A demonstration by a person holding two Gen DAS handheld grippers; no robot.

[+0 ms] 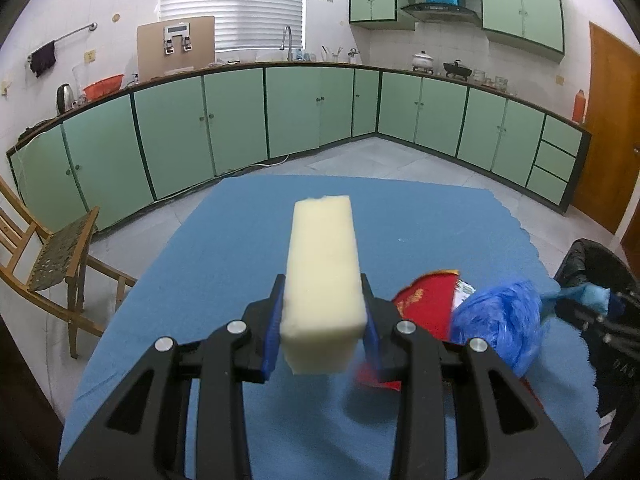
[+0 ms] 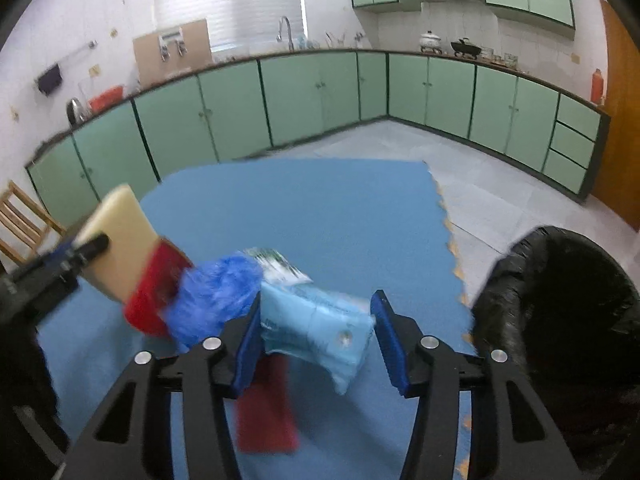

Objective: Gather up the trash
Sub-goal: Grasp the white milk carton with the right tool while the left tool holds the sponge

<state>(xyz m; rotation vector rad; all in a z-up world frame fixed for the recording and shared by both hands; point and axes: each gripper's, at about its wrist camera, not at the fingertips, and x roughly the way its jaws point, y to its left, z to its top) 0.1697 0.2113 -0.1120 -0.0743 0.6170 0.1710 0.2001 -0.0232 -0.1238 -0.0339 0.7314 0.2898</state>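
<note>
Left claw (image 1: pixel 324 336) clamping foam block (image 1: pixel 324 276) above desk (image 1: pixel 240 240); right claw (image 2: pixel 316 340) half-narrowed around pale packet (image 2: pixel 316 324), left pad touching, right apart. Risking packet slipping before bin (image 2: pixel 560 300).

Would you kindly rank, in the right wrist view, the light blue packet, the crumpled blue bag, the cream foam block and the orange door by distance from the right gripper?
1. Light blue packet, between the right gripper's jaws.
2. Crumpled blue bag, just left of the jaws.
3. Cream foam block, farther left, held in the left gripper.
4. Orange door, across the room on the right.
</note>
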